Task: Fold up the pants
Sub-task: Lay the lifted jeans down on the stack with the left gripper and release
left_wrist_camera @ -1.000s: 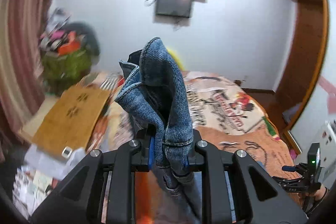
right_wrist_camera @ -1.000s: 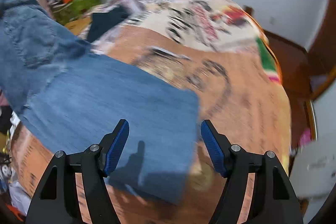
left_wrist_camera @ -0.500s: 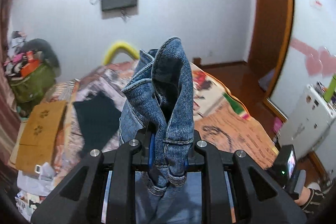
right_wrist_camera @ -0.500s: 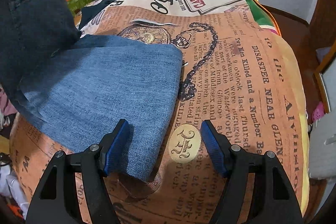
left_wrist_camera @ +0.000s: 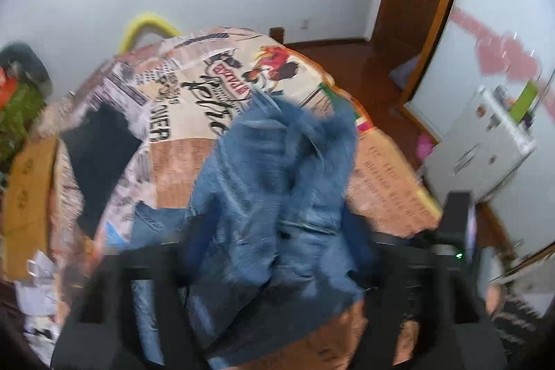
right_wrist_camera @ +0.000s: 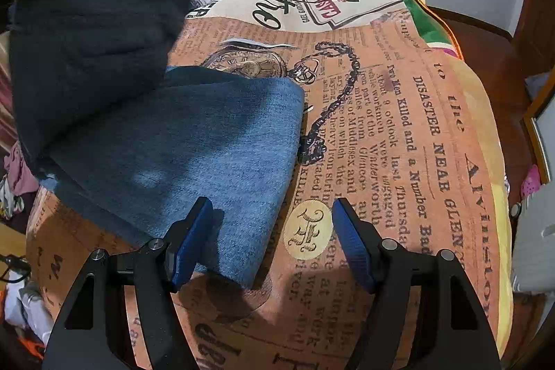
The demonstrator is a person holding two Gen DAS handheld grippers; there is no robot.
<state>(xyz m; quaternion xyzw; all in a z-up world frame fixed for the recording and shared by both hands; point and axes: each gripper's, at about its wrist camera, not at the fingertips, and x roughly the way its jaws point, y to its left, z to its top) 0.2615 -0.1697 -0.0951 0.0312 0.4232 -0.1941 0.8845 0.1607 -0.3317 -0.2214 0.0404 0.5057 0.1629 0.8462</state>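
Observation:
The pants are blue jeans (right_wrist_camera: 194,155). One leg lies flat on the newspaper-print bedspread (right_wrist_camera: 399,134), its folded end toward the right. My right gripper (right_wrist_camera: 272,241) is open just above that end, its left pad over the denim and its right pad over bare bedspread. In the left wrist view the jeans' waist end (left_wrist_camera: 277,196) is a blurred bunch in front of my left gripper (left_wrist_camera: 277,252), whose fingers look spread wide apart with the denim falling between them. That raised end hangs dark at the upper left of the right wrist view (right_wrist_camera: 97,23).
A black cloth (left_wrist_camera: 100,155) lies on the bed's far left. A cardboard box (left_wrist_camera: 24,207) and clutter sit beside the bed on the left. A white cabinet (left_wrist_camera: 485,148) stands right, and a wooden door (left_wrist_camera: 416,6) is beyond.
My left gripper was shut on the bunched denim and now looks opened, the denim dropping forward toward the bed. My right gripper stayed open and settled lower over the leg's end.

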